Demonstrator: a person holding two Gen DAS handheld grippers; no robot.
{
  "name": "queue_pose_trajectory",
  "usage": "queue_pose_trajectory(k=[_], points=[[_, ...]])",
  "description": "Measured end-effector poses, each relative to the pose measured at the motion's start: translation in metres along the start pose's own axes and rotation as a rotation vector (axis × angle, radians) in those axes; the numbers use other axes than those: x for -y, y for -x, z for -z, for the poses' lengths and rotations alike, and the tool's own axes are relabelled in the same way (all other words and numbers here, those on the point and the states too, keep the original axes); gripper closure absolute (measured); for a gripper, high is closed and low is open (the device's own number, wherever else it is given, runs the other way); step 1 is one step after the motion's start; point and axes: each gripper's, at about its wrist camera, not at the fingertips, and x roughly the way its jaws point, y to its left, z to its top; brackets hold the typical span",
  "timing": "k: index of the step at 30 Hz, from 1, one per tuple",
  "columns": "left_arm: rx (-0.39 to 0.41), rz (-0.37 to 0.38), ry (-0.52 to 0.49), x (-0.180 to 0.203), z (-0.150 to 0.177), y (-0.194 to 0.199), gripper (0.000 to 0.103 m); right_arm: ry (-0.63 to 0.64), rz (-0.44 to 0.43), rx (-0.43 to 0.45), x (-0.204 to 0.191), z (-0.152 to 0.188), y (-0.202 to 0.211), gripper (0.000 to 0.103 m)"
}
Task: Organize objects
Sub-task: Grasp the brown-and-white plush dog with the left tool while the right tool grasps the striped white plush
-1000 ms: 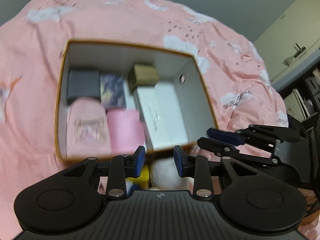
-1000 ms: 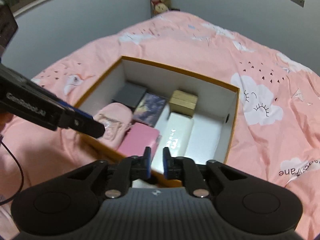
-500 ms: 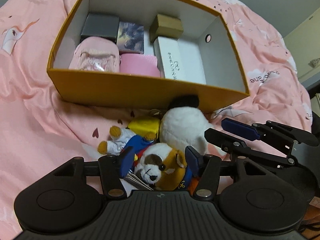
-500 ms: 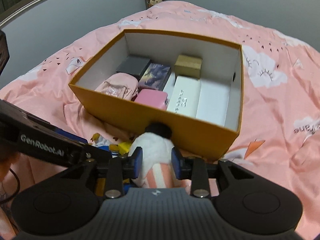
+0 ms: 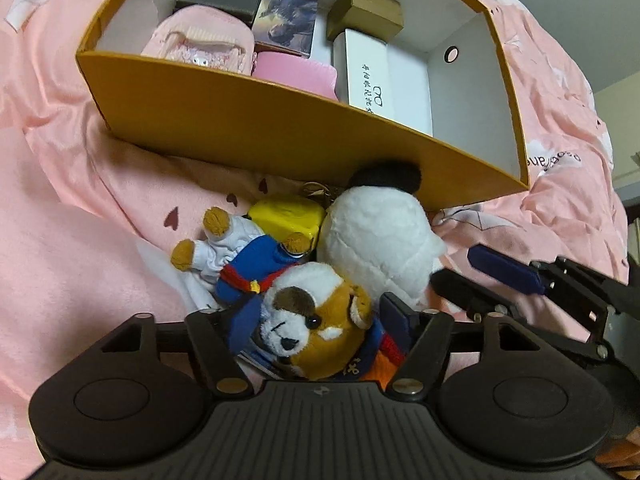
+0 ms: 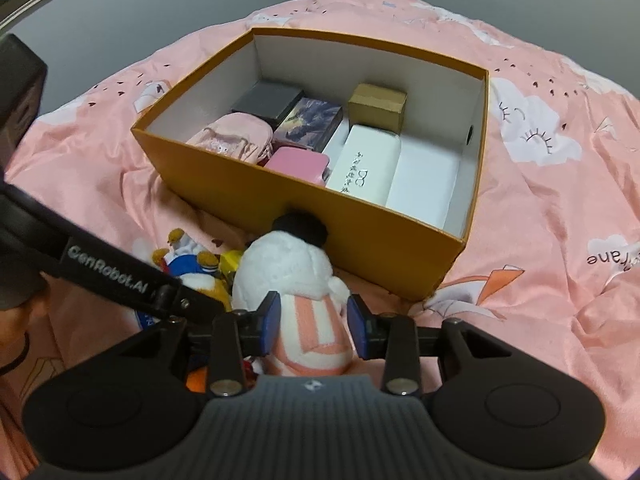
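Left claw (image 5: 318, 318): released, its blue pads straddling the head of the dog plush (image 5: 316, 328); contact with the pads cannot be told.
Right claw (image 6: 313, 330): released, fingers either side of the striped lower body of the white plush (image 6: 296, 276); a narrow gap shows at each pad.
Dog plush: lies on the pink bedspread (image 5: 80, 208) just before the box, head toward the left claw, blue-and-white body toward the box.
White plush: lies beside the dog plush, touching it; its black top presses against the near wall of the orange box (image 6: 360, 216).
Yellow toy (image 5: 286, 216): wedged between the two plushes and the box wall.
Orange box: open on the bed, holding a pink pouch (image 6: 234, 136), grey box (image 6: 268, 100), picture box (image 6: 314, 122), brown carton (image 6: 378, 104), pink case (image 6: 298, 164) and white case (image 6: 366, 164); its right portion shows bare white floor.
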Motion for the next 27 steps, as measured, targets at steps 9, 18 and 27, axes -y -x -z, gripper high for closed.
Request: queue_pose_trajectory(k=[9,18,27], points=[[-0.060,-0.005,0.082,-0.012,0.001,-0.020,0.022,0.027,-0.031,-0.029,0.003,0.000,0.000,0.061],[-0.043,-0.003,0.142,-0.019,0.001,-0.021,0.032,0.131,-0.070,-0.098,-0.004,-0.012,-0.014,0.058],[0.030,0.054,-0.003,-0.018,0.012,0.013,0.037,0.216,-0.133,-0.225,-0.001,-0.033,-0.036,0.044]])
